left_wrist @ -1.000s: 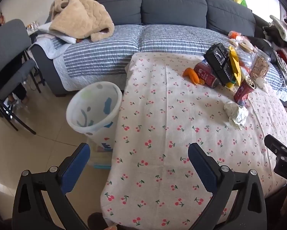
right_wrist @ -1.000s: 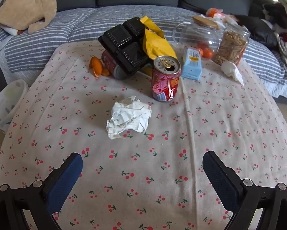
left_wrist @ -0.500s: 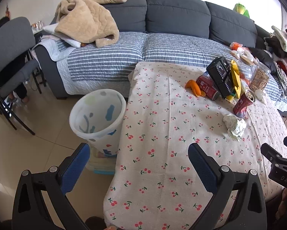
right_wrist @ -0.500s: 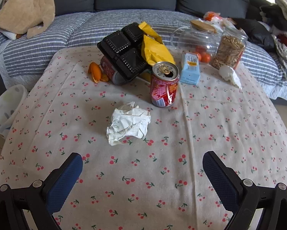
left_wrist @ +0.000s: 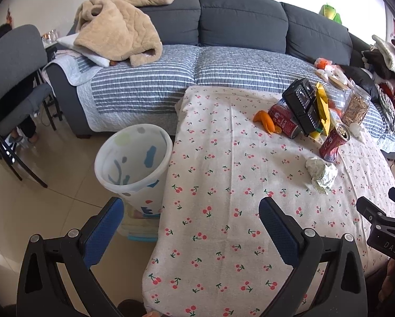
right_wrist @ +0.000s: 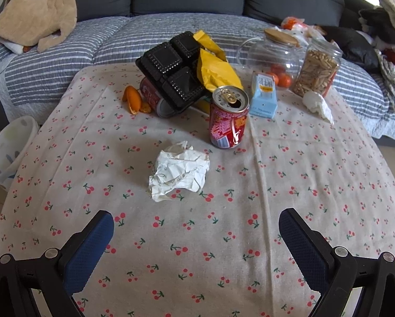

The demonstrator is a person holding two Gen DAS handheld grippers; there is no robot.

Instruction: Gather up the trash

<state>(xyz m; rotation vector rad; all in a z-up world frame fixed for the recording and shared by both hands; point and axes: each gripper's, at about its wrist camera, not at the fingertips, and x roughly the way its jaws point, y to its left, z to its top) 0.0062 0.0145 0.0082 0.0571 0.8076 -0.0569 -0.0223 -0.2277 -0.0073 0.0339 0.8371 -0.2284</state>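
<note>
On the cherry-print tablecloth (right_wrist: pixel 316 185) lies a crumpled white paper ball (right_wrist: pixel 180 173) (left_wrist: pixel 321 173). Behind it stands an upright red can (right_wrist: pixel 229 117) (left_wrist: pixel 334 142). Further back a second red can (right_wrist: pixel 151 96) lies on its side under a black plastic tray (right_wrist: pixel 175 70), beside orange peel (right_wrist: pixel 134 103) and a yellow bag (right_wrist: pixel 217 70). A white bin (left_wrist: pixel 134 155) stands on the floor left of the table. My right gripper (right_wrist: pixel 196 224) is open, low over the cloth in front of the paper ball. My left gripper (left_wrist: pixel 190 212) is open above the table's left edge, empty.
A blue carton (right_wrist: pixel 263 95), a glass jar of tomatoes (right_wrist: pixel 271 60), a jar of snacks (right_wrist: pixel 316 71) and a white tissue (right_wrist: pixel 317 104) sit at the back right. A grey sofa (left_wrist: pixel 223 26) with a beige blanket (left_wrist: pixel 118 37) runs behind; a chair (left_wrist: pixel 10 79) stands left.
Both grippers have drawn back from the table a little, so the trash looks smaller. Both stay open and hold nothing. No object has moved.
</note>
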